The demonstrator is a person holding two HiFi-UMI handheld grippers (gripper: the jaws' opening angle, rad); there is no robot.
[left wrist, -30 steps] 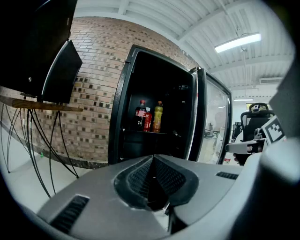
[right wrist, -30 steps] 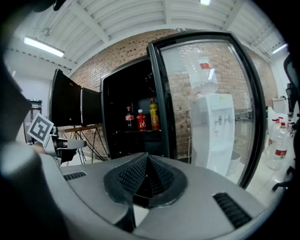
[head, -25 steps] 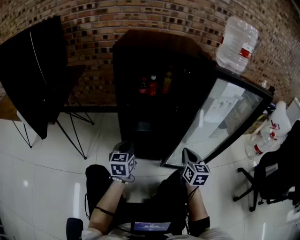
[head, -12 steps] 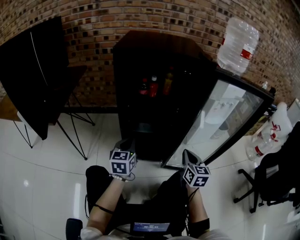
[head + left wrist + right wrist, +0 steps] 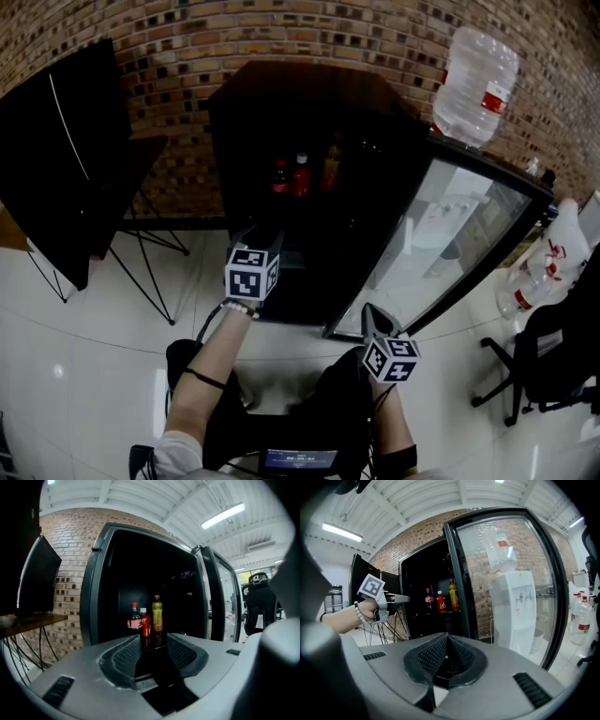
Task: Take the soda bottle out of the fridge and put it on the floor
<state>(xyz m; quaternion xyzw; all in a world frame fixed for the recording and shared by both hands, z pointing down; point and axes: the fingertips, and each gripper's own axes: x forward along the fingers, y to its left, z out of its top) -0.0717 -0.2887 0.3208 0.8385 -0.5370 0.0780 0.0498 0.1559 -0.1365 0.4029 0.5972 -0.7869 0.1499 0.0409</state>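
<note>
No words or numbers can be made out anywhere. The soda bottle carries a red label with white script too small to read. The red bottle beside it shows a white mark, and the yellow bottle a label, both unreadable. The jug has a red band with blurred print, as does the floor bottle. The left gripper and right gripper each bear black-and-white square markers, patterns rather than letters. The screen shows one pale, unreadable line.
</note>
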